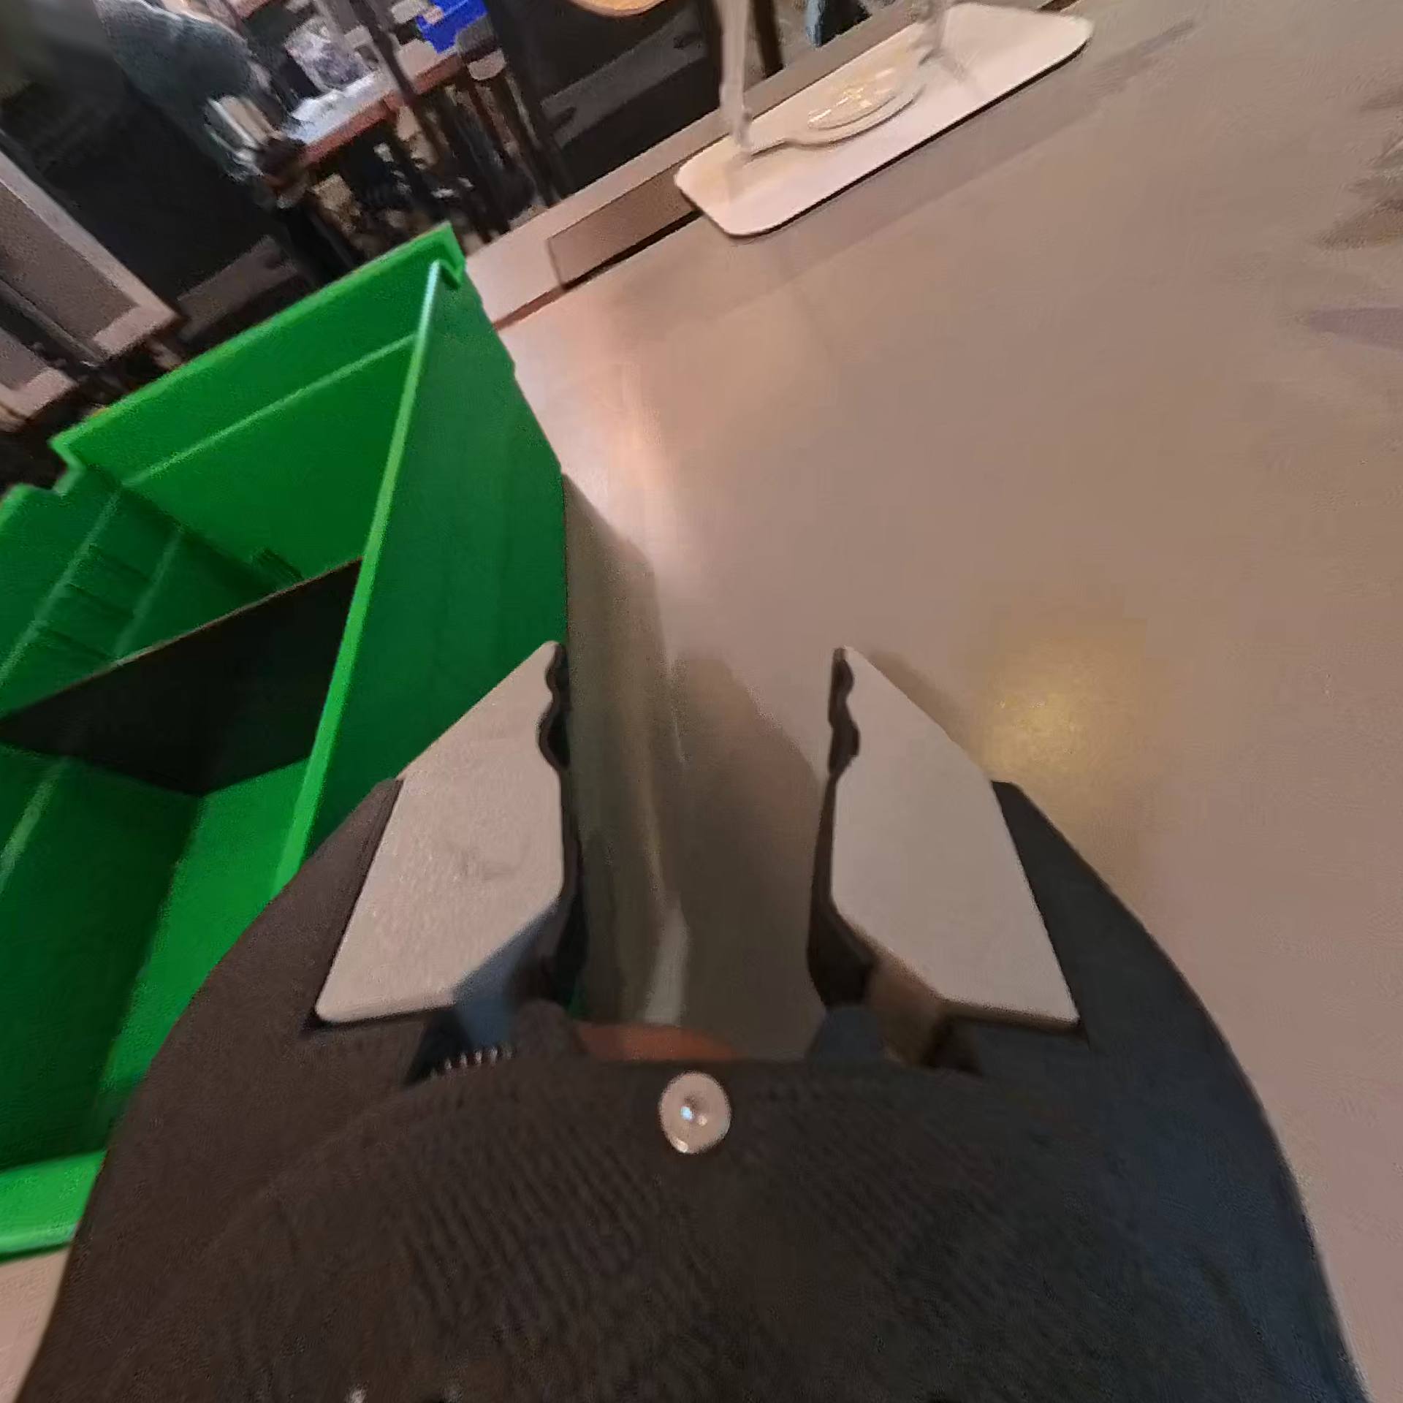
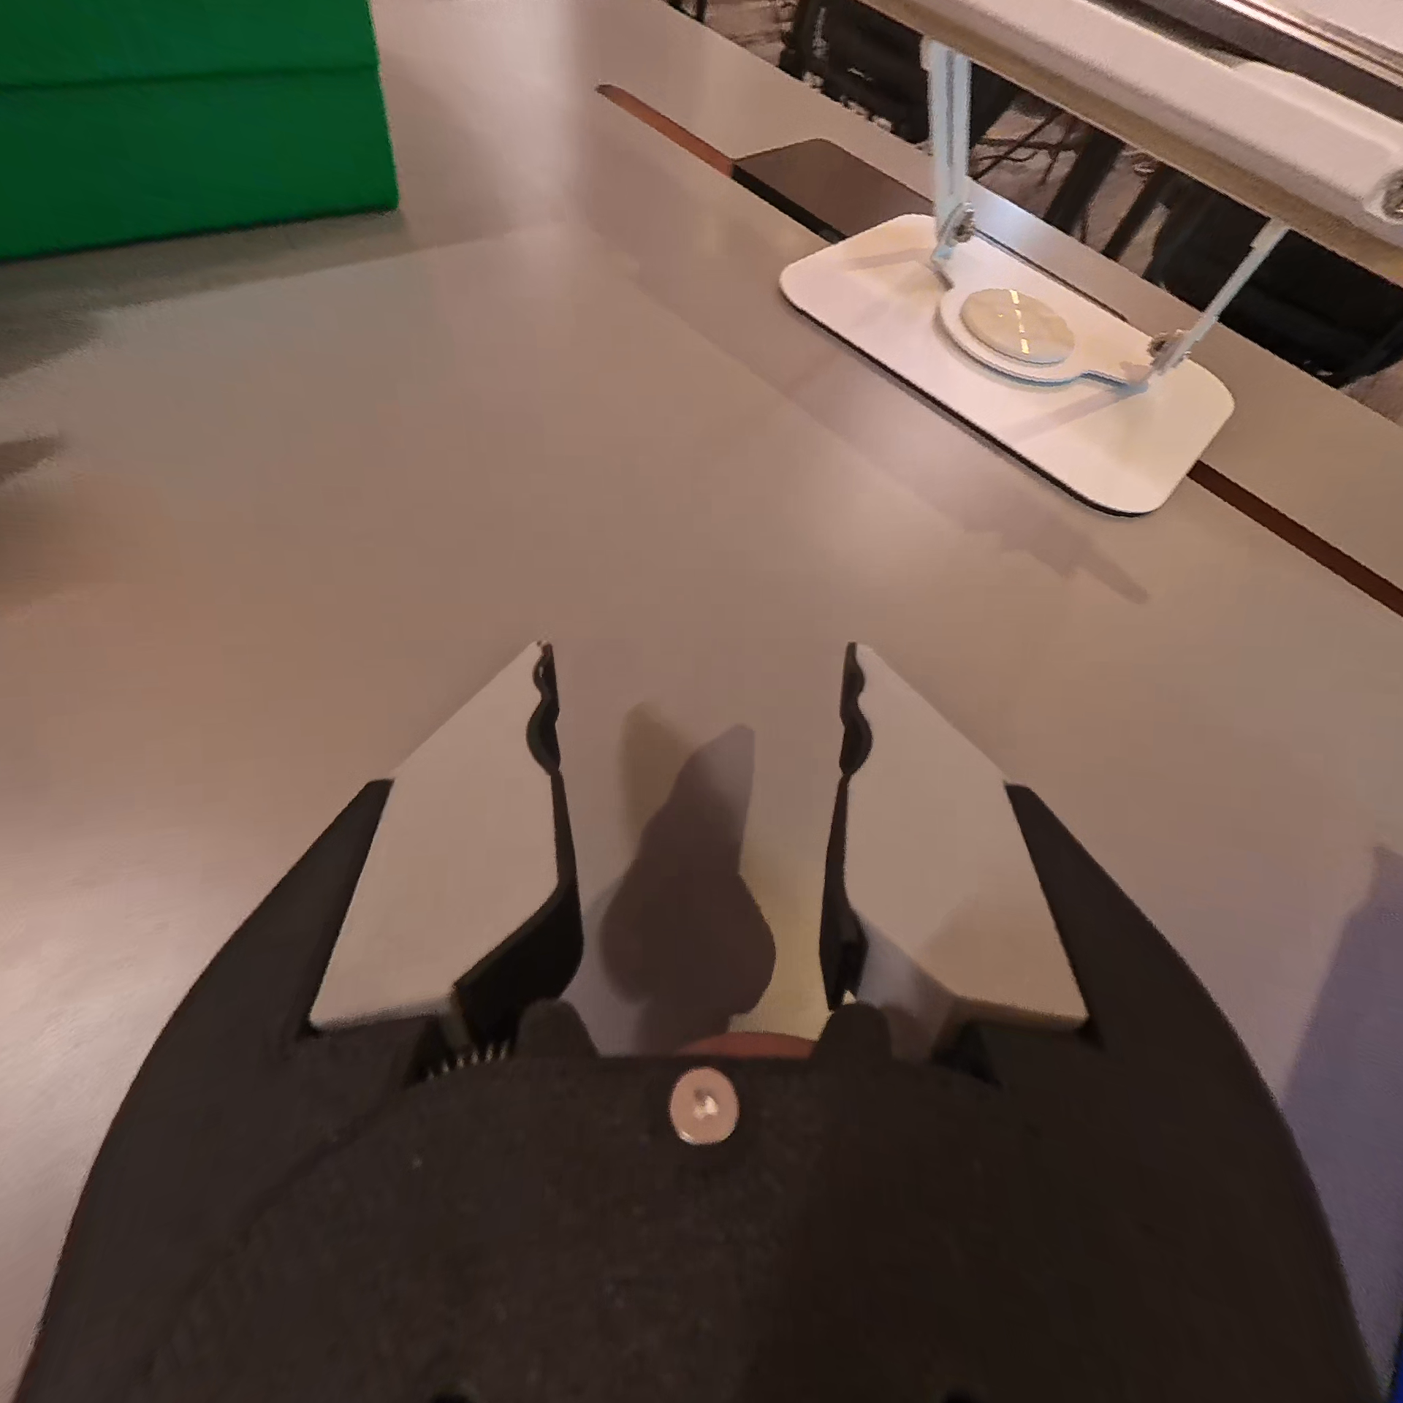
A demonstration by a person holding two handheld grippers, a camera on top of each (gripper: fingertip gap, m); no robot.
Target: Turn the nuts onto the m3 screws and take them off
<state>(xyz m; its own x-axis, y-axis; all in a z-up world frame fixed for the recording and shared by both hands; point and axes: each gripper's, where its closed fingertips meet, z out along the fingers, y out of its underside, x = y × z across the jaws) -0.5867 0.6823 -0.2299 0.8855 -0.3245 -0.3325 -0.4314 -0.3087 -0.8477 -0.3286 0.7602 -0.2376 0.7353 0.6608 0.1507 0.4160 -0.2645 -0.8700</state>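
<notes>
Left gripper (image 1: 698,660): fingers (image 1: 486,820) spread wide, nothing between them; held above the tabletop (image 1: 987,493).
Right gripper (image 2: 697,653): fingers (image 2: 471,850) spread wide, nothing between them; bare tabletop (image 2: 531,455) under the gap.
Bin (image 1: 319,471): green, open-topped, just left of the left fingers; its long side wall runs forward along the left finger. A dark divider (image 1: 197,683) crosses its inside. In the right view the bin (image 2: 182,129) sits far ahead and left of the fingers.
Stand (image 2: 1010,364): white flat base with metal struts, ahead and right of the right fingers; in the left view, far ahead of the fingers (image 1: 881,129).
Nuts and screws: not visible in either view; location, pointing direction and long axis cannot be told.
Image quality: left view blurred.
</notes>
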